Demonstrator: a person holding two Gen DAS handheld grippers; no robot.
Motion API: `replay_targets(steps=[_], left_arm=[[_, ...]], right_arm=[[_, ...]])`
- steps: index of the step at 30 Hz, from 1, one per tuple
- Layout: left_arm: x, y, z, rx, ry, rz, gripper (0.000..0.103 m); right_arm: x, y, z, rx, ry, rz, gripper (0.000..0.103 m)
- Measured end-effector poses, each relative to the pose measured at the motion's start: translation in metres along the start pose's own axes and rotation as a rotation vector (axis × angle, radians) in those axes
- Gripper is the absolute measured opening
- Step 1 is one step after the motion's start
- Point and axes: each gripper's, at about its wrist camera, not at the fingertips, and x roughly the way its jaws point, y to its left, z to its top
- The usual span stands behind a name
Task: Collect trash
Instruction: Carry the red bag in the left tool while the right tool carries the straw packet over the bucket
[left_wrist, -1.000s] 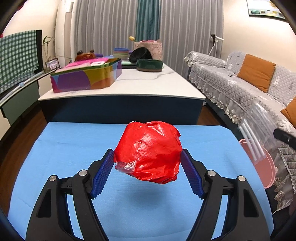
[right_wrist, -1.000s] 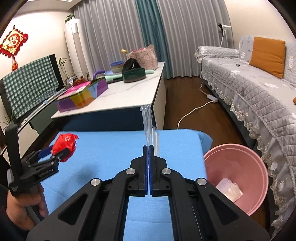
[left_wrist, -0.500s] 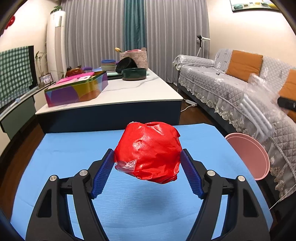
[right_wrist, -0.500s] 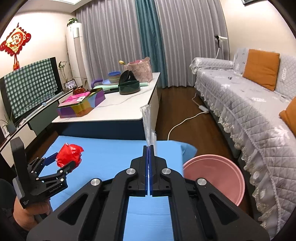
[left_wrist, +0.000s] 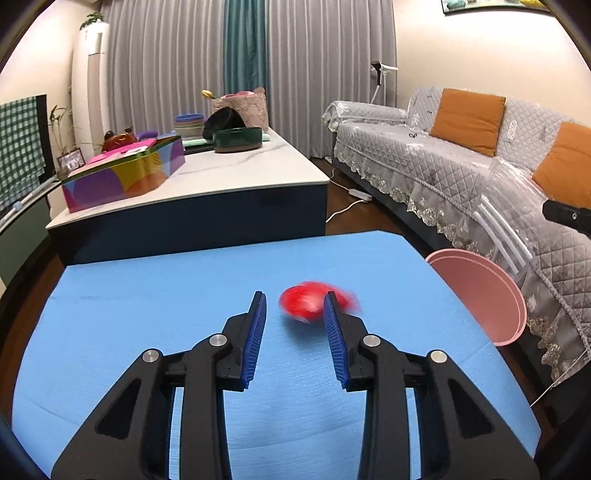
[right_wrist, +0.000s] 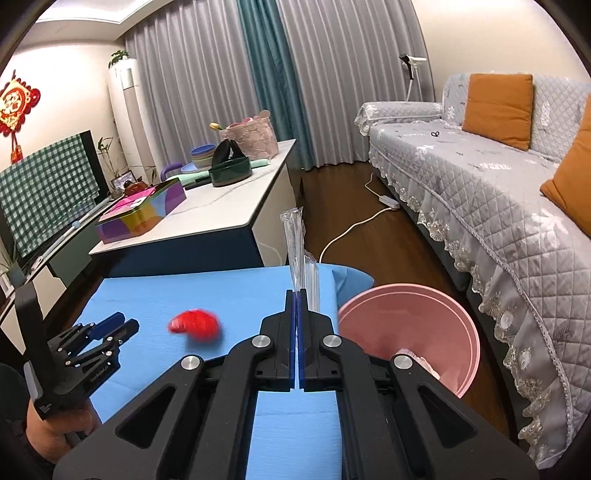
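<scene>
A crumpled red wrapper (left_wrist: 306, 302) shows blurred just beyond my left gripper (left_wrist: 294, 295), over the blue table cover (left_wrist: 147, 295). The left jaws are closing with nothing pressed between the pads. In the right wrist view the red wrapper (right_wrist: 195, 325) is clear of the left gripper (right_wrist: 118, 325), to its right. My right gripper (right_wrist: 296, 291) is shut on a clear plastic wrapper (right_wrist: 293, 236) that sticks up from its tips. A pink bin (right_wrist: 443, 317) stands just right of the table, with pale trash inside.
A long white-topped table (left_wrist: 229, 177) behind the blue cover carries a colourful box (left_wrist: 122, 177), bowls and a basket. A grey covered sofa (left_wrist: 443, 162) with orange cushions runs along the right. A white cable lies on the wooden floor between them.
The red wrapper has left the left jaws and now shows blurred ahead of them over the blue cover. The left jaws have narrowed. The right gripper with its clear wrapper has shifted towards the pink bin.
</scene>
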Motion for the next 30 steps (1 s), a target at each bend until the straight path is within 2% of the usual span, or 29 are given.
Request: replay_targets(steps=[4, 9, 12, 15, 17, 21, 23, 24, 30], left_arm=[[0.010, -0.007, -0.004, -0.001, 0.031, -0.013, 0.031], [0.022, 0.002, -0.007, -0.042, 0.050, 0.000, 0.033], [0.032, 0.010, -0.010, -0.075, 0.070, 0.010, 0.040], [0.043, 0.018, -0.012, -0.102, 0.088, 0.019, 0.055], [0.052, 0.022, -0.011, -0.121, 0.099, 0.017, 0.060], [0.072, 0.019, -0.005, -0.117, 0.114, 0.012, 0.078], [0.086, 0.014, 0.001, -0.105, 0.126, 0.006, 0.082], [0.092, 0.012, 0.003, -0.098, 0.135, 0.007, 0.089], [0.135, 0.000, 0.009, -0.080, 0.229, 0.023, 0.090]], right_arm=[[0.002, -0.006, -0.001, 0.008, 0.002, -0.009, 0.001], [-0.002, -0.014, -0.002, 0.031, -0.007, -0.012, 0.001], [0.001, -0.013, -0.003, 0.028, -0.003, -0.009, 0.001], [0.005, -0.014, -0.003, 0.023, 0.003, -0.010, 0.001], [0.008, -0.015, -0.002, 0.029, 0.003, -0.007, 0.001], [0.014, -0.015, 0.000, 0.029, 0.007, -0.002, 0.001], [0.019, -0.015, -0.001, 0.024, 0.014, -0.001, 0.001], [0.022, -0.015, -0.001, 0.022, 0.017, -0.001, 0.001], [0.035, -0.020, -0.001, 0.020, 0.035, -0.001, 0.001]])
